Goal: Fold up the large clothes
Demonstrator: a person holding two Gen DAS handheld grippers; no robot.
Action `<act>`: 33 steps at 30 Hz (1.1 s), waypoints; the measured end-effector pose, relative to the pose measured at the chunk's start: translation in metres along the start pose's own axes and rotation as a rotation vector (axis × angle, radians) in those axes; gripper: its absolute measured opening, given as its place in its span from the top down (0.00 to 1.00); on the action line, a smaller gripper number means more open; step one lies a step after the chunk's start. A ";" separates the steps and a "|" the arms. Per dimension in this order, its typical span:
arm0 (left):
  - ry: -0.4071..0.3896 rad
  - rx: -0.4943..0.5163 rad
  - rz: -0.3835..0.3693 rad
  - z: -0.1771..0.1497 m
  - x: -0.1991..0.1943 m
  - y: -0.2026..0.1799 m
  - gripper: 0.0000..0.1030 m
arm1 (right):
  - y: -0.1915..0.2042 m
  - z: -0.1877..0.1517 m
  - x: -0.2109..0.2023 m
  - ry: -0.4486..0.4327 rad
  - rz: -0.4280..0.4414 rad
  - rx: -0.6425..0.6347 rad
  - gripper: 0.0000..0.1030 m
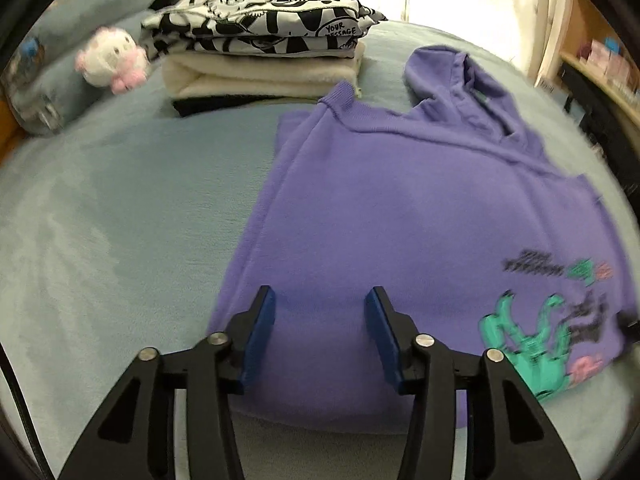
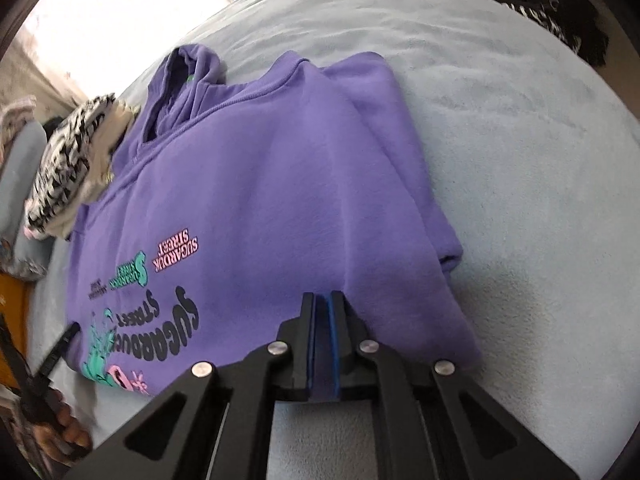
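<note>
The left tool (image 1: 320, 304) hangs with its two blue pads (image 1: 262, 332) apart, nothing between them, over the near hem of the purple hoodie (image 1: 400, 220). The right tool (image 2: 325, 312) has its pads pressed almost together; whether a thin fold of purple cloth is pinched there I cannot tell. There is one hoodie, lying flat on the pale blue bed (image 1: 120, 220), both sleeves folded in. Its long axis runs away from the tools, hood (image 1: 448, 76) at the far end, hem nearest. Beyond it sits one stack of folded clothes (image 1: 260, 52), three layers: black-and-white print, cream, black. One plush toy (image 1: 114, 58) lies beside the stack. One hand (image 2: 64, 436) shows at the edge.
</note>
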State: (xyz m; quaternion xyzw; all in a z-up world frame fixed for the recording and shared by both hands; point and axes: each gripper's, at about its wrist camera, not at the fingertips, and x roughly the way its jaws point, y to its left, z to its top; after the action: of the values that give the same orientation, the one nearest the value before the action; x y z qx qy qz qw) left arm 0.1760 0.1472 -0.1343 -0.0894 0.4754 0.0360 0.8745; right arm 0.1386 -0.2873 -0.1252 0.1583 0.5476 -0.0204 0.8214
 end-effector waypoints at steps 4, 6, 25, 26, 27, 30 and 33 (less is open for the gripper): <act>0.041 -0.098 -0.204 0.014 -0.004 0.013 0.54 | 0.007 -0.002 0.000 -0.007 -0.037 -0.028 0.90; 0.052 -0.134 -0.278 0.020 -0.005 0.017 0.54 | 0.008 -0.003 -0.001 -0.012 -0.042 -0.040 0.86; -0.095 0.042 -0.149 0.107 0.021 -0.032 0.54 | 0.114 0.063 0.006 -0.181 0.120 -0.258 0.86; -0.103 0.053 -0.132 0.115 0.029 -0.034 0.54 | 0.116 0.071 0.010 -0.187 0.134 -0.264 0.86; -0.107 0.060 -0.105 0.124 0.039 -0.034 0.54 | 0.119 0.079 0.016 -0.192 0.134 -0.268 0.86; -0.102 0.060 -0.055 0.146 0.066 -0.031 0.54 | 0.119 0.102 0.033 -0.208 0.088 -0.283 0.86; -0.074 0.059 -0.002 0.161 0.094 -0.022 0.57 | 0.104 0.124 0.053 -0.200 0.033 -0.259 0.90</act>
State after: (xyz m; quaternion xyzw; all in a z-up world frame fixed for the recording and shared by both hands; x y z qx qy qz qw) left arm 0.3632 0.1544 -0.1244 -0.0626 0.4436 0.0245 0.8937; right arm 0.2924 -0.2164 -0.1046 0.0569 0.4583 0.0481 0.8857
